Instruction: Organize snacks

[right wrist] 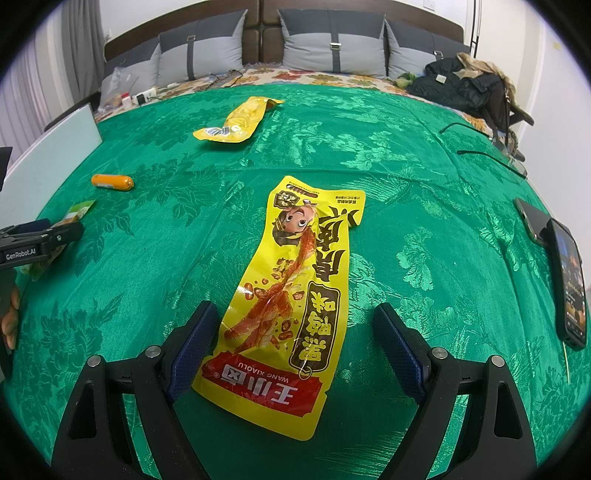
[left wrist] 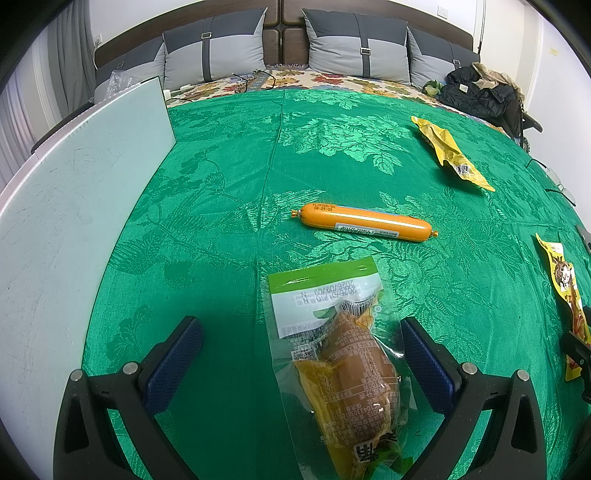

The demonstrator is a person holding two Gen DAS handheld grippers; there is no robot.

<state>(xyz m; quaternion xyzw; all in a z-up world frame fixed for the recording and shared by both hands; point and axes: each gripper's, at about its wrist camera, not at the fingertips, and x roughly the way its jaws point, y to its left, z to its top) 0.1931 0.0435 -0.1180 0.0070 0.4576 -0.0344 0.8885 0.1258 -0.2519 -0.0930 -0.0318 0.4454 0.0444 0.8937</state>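
A home bedroom. A bed fills the view, spread with a green damask cover (right wrist: 369,155) over a floral sheet (left wrist: 332,79). At twelve o'clock, grey cushions (left wrist: 362,46) lean on a dark padded headboard (left wrist: 282,33). At two o'clock lies a heap of dark jackets (left wrist: 476,92); curtains (right wrist: 79,44) hang at ten o'clock.

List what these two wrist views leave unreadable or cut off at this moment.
- Left wrist view: clear-and-green snack bag, near end cut by the bottom edge.
- Left wrist view: yellow cartoon packet, lower part behind the right gripper.
- Right wrist view: phone screen too oblique to read.
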